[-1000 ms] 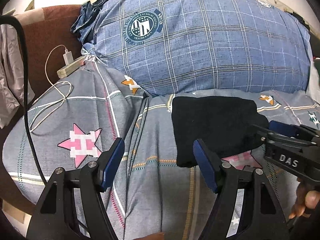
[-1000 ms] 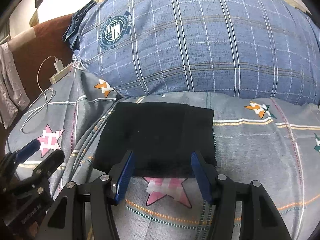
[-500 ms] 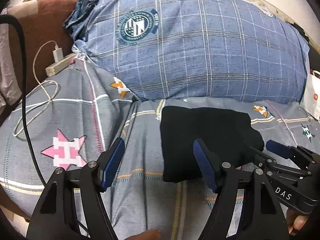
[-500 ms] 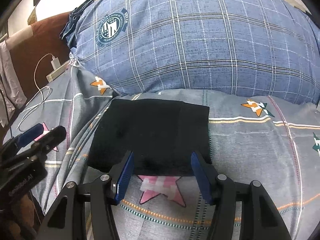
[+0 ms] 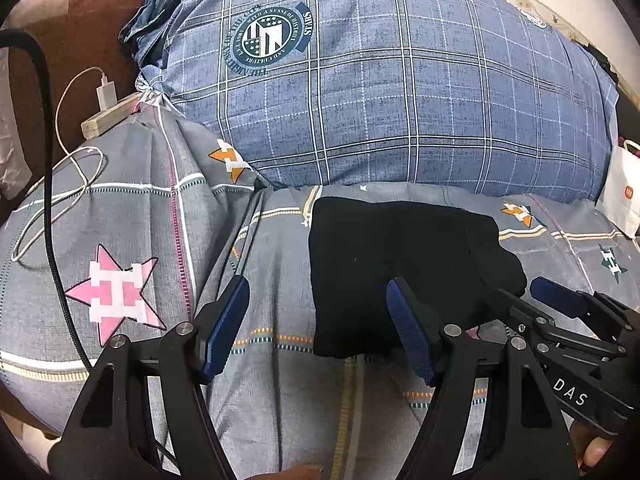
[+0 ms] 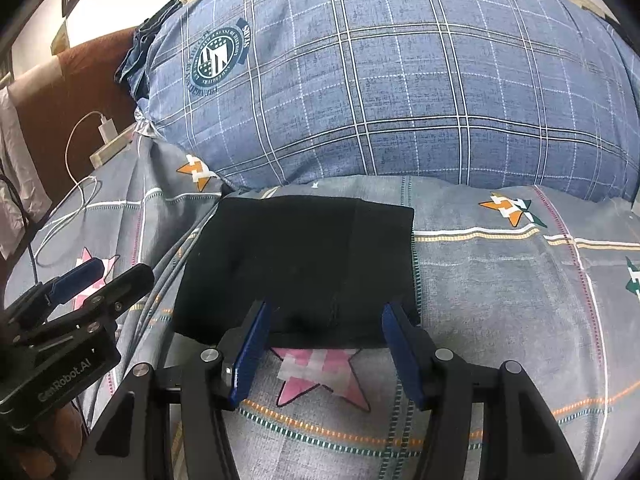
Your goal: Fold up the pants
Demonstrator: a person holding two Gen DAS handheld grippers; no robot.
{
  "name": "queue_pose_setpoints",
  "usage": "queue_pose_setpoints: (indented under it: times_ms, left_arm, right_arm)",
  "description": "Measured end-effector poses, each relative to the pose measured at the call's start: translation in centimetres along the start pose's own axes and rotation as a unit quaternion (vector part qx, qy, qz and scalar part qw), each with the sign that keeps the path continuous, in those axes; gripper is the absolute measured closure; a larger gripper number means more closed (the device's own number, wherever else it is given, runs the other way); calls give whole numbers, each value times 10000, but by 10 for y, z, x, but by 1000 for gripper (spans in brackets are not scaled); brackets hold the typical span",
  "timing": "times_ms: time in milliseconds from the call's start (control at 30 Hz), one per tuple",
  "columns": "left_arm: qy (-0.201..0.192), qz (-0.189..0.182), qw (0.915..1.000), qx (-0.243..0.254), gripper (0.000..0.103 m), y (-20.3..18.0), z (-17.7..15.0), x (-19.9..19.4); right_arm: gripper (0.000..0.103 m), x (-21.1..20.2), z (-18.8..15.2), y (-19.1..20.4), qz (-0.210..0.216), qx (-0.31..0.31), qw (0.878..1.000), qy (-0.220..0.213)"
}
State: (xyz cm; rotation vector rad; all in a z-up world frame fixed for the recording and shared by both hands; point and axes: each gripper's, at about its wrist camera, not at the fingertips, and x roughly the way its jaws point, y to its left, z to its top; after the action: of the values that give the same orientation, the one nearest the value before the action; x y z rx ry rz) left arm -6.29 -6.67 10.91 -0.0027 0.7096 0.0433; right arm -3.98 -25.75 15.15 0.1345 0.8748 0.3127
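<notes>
The black pants [image 5: 392, 264] lie folded into a compact rectangle on the grey star-print bedsheet [image 5: 132, 216], just in front of the big blue plaid pillow. They also show in the right wrist view [image 6: 304, 256]. My left gripper [image 5: 316, 320] is open and empty, above the sheet at the pants' near left corner. My right gripper [image 6: 324, 340] is open and empty, just short of the pants' near edge. Each gripper shows in the other's view, the right one [image 5: 532, 300] and the left one [image 6: 100, 280].
The blue plaid pillow [image 5: 380, 92] fills the back. A white charger, power strip and cable [image 5: 104, 108] lie at the left by the brown headboard [image 5: 80, 44]. A black cable [image 5: 52, 208] runs down the left. A white paper bag [image 5: 624, 196] stands at the right.
Both grippers have drifted a little; the view has shifted leftward so the pants and pillow sit further left. Both stay open and the pants lie still.
</notes>
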Motion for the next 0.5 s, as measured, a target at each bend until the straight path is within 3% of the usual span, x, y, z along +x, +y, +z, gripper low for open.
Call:
queue_pose_setpoints:
  times_ms: [500]
  left_arm:
    - [43, 30, 10000, -31, 31, -1, -2, 0]
  right_arm:
    - [47, 0, -2, 3, -4, 19, 10000, 53]
